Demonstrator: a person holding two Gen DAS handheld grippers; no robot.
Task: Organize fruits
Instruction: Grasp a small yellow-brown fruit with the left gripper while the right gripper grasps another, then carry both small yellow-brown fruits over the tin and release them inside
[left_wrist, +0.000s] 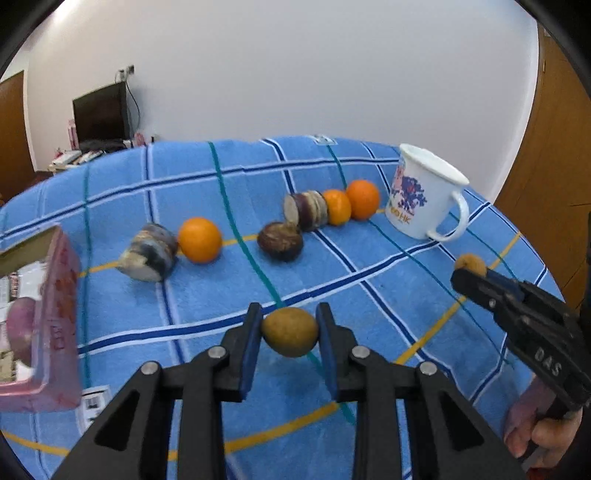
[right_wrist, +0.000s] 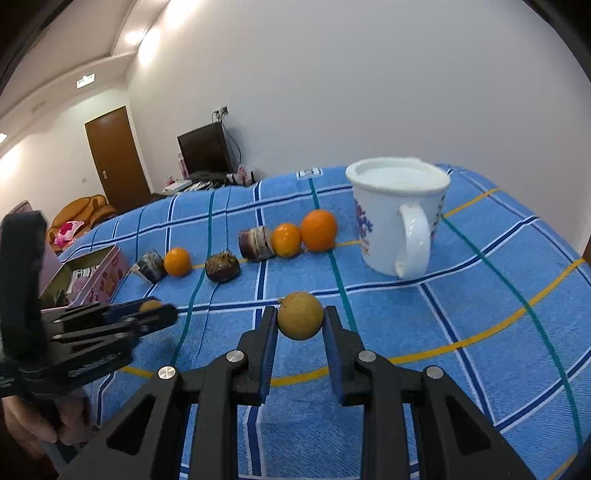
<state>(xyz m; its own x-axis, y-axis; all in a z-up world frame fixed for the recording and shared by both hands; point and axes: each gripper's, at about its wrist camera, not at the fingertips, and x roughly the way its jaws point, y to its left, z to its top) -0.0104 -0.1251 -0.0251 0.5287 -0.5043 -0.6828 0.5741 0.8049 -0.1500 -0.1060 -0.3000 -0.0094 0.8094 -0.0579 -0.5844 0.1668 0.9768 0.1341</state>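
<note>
My left gripper (left_wrist: 290, 328) is shut on a small yellow-brown round fruit (left_wrist: 290, 331), held just above the blue checked cloth (left_wrist: 369, 295). My right gripper (right_wrist: 300, 325) is shut on a second fruit of the same kind (right_wrist: 300, 319). In the left wrist view the right gripper (left_wrist: 466, 271) shows at the right with its fruit (left_wrist: 470, 263) at the tips. The left gripper (right_wrist: 155, 310) appears at the left of the right wrist view. A row of oranges (left_wrist: 199, 240) (left_wrist: 362, 199) and dark purple fruits (left_wrist: 280, 240) (left_wrist: 306, 209) lies across the cloth.
A white enamel mug (right_wrist: 397, 221) with a blue and red print stands at the right end of the fruit row. A pink tin box (left_wrist: 48, 325) stands open at the left edge of the cloth. A person's hand (left_wrist: 535, 424) grips the right tool's handle.
</note>
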